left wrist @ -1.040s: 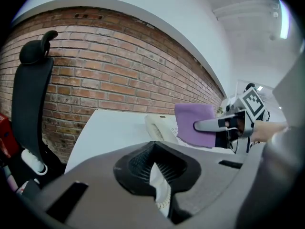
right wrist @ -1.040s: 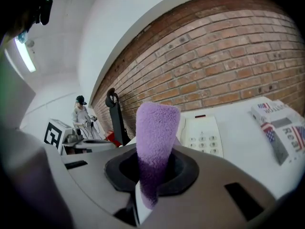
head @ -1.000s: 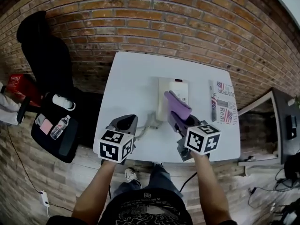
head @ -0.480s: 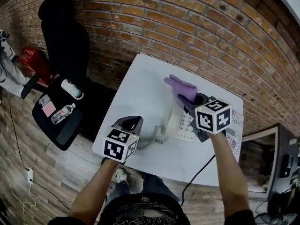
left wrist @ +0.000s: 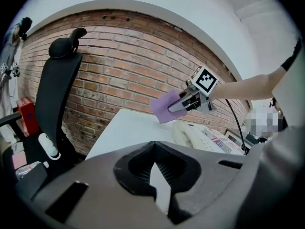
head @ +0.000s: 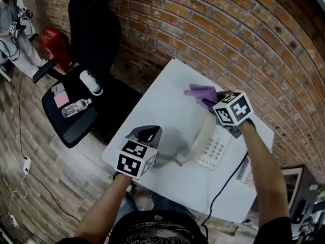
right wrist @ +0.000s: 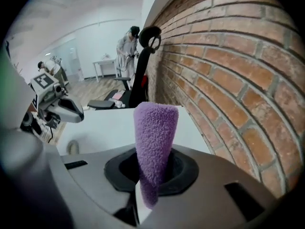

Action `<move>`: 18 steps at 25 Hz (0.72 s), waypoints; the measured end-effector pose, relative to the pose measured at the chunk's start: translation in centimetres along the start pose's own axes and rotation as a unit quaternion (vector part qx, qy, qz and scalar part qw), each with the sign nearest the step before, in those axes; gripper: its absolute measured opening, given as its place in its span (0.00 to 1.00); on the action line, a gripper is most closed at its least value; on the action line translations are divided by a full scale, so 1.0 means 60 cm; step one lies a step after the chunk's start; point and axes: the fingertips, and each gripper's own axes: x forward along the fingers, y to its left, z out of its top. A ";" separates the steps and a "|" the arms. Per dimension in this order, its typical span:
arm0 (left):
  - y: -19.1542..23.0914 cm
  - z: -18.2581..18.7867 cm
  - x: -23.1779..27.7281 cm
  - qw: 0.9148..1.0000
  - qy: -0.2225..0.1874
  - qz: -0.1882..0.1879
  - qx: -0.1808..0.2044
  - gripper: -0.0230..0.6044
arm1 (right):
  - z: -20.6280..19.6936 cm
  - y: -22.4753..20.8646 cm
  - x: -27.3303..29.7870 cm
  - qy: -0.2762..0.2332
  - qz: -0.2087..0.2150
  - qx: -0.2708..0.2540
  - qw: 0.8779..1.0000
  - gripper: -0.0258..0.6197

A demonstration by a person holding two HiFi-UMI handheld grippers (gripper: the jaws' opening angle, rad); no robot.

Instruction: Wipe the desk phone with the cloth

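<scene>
Head view: the desk phone [head: 210, 139] lies on the white table [head: 162, 105] beside the brick wall [head: 213, 29], its cord [head: 167, 160] running toward the left gripper [head: 147, 133]. The right gripper [head: 215, 100] holds the purple cloth [head: 201, 92] past the phone's far end.

Right gripper view: the jaws are clamped on the cloth [right wrist: 155, 147], which stands up between them as a rolled tongue – a grip the head view only hints at. The left gripper [right wrist: 53, 104] shows at left.

Left gripper view: its own jaw tips meet with nothing between them. This view alone shows height – the cloth [left wrist: 164, 107] hangs in the air above the table, off the phone [left wrist: 198, 135]. An office chair [left wrist: 59, 99] stands at left.
</scene>
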 end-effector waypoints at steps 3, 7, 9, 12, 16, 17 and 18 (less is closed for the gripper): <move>0.018 -0.009 -0.012 1.000 -0.002 0.019 -0.012 0.04 | -0.014 0.010 0.041 0.053 0.030 -0.036 0.997 0.11; 0.032 -0.019 -0.028 0.999 -0.003 0.035 -0.023 0.04 | -0.042 0.046 0.064 0.124 0.079 -0.095 0.985 0.11; 0.042 -0.018 -0.034 0.999 -0.005 0.043 -0.023 0.04 | -0.043 0.059 0.071 0.142 0.092 -0.115 0.979 0.11; 0.045 -0.025 -0.041 0.999 -0.005 0.049 -0.024 0.04 | -0.048 0.079 0.078 0.164 0.102 -0.137 0.972 0.11; 0.041 -0.029 -0.048 0.999 -0.004 0.047 -0.025 0.04 | -0.062 0.108 0.078 0.195 0.120 -0.169 0.959 0.11; 0.041 -0.028 -0.049 0.999 -0.005 0.046 -0.024 0.04 | -0.062 0.113 0.077 0.200 0.124 -0.173 0.956 0.11; 0.041 -0.027 -0.051 0.999 -0.005 0.045 -0.023 0.04 | -0.062 0.118 0.076 0.204 0.128 -0.175 0.955 0.11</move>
